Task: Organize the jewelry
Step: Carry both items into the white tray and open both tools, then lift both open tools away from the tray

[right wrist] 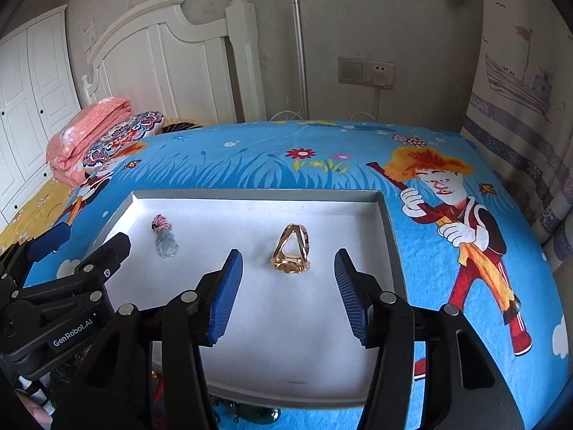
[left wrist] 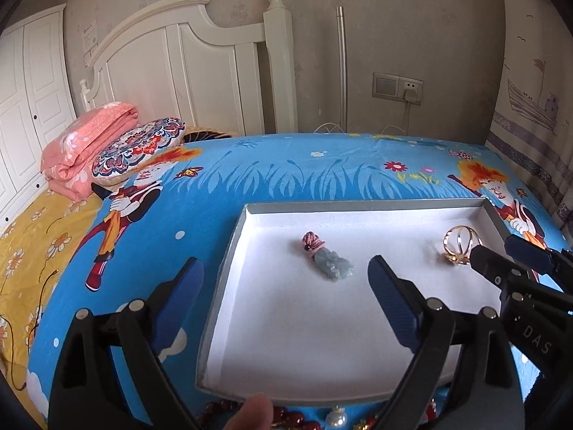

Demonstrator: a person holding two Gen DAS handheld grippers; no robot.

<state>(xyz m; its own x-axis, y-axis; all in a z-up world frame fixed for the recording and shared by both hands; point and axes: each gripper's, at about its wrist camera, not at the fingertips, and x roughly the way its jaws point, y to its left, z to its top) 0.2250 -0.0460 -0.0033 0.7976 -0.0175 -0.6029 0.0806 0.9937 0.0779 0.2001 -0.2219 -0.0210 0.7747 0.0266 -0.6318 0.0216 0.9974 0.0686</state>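
While beads (left wrist: 286,416) wait loose on the bed at 6 o'clock, tray (right wrist: 388,229) holds jade pendant (right wrist: 165,242) and gold ring (right wrist: 290,251); left gripper (left wrist: 284,299), right gripper (right wrist: 288,295) fingers spread, empty. Partly done, I judge.

The left gripper (left wrist: 283,283), jaws wide apart, hovers over a white tray (left wrist: 286,340) holding a jade pendant (left wrist: 331,263) and gold ring (left wrist: 460,245).

Left gripper (left wrist: 284,297) jaws spread wide, nothing between the blue pads, pointing toward far side. Right gripper (right wrist: 288,292) also wide apart, holding nothing, level, just right of the left one. Bare fingertip (left wrist: 250,414) at near edge.
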